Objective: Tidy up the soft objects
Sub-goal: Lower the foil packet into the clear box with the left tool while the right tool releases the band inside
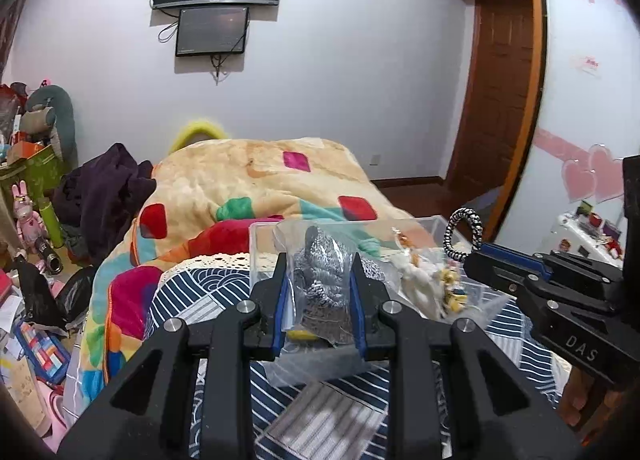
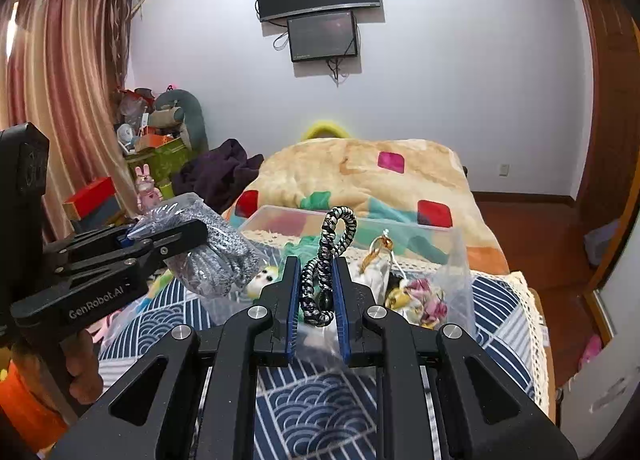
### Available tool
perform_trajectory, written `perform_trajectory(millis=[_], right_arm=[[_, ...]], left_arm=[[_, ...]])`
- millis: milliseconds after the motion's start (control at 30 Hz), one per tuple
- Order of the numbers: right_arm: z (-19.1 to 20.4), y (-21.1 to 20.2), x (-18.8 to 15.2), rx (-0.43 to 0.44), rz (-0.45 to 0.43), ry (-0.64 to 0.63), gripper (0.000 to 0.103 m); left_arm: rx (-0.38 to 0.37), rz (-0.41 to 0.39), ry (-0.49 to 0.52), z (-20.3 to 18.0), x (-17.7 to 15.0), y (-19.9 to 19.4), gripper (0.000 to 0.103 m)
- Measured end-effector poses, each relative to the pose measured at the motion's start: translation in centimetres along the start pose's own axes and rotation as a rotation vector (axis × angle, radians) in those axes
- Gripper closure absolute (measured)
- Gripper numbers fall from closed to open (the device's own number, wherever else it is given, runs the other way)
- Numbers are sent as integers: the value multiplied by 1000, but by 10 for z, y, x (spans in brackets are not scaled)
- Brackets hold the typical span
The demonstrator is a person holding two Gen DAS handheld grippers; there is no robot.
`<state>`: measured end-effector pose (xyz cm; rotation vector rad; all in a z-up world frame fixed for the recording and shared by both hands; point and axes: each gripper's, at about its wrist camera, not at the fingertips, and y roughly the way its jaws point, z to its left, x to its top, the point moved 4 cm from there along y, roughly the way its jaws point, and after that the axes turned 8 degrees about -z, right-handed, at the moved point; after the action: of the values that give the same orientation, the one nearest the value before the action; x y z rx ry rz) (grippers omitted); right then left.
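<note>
Facing right fingers pinching braided cord

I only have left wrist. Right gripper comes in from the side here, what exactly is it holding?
Observer: In the right wrist view, the right gripper is shut on a black-and-white braided cord; its loop stands above the jaws.
Operator: Anything behind that cord?
Observer: A clear plastic bin sits on the bed right behind it, with a clear bag of small trinkets leaning at its front right.
Operator: And my own grip from that side?
Observer: The left gripper pinches the top of a clear bag of grey knit fabric; the bag hangs below the jaws, above the blue patterned bedspread.
</note>
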<state>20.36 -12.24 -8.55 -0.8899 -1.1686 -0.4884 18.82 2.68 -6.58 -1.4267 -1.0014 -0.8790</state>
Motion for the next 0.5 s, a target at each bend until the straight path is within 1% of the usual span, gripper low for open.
perform_trajectory(millis=[267,400,500], right_arm=[[-3,28,-3,-5,52,5,89],[-4,43,-10,-10,96,13,88],[-6,50,-17,-11,129,28,88]], left_arm=[[33,54,3,4,-11,33,77],[2,108,-15,3,-22,51,77],[-1,133,-22,5,-29,59,76]])
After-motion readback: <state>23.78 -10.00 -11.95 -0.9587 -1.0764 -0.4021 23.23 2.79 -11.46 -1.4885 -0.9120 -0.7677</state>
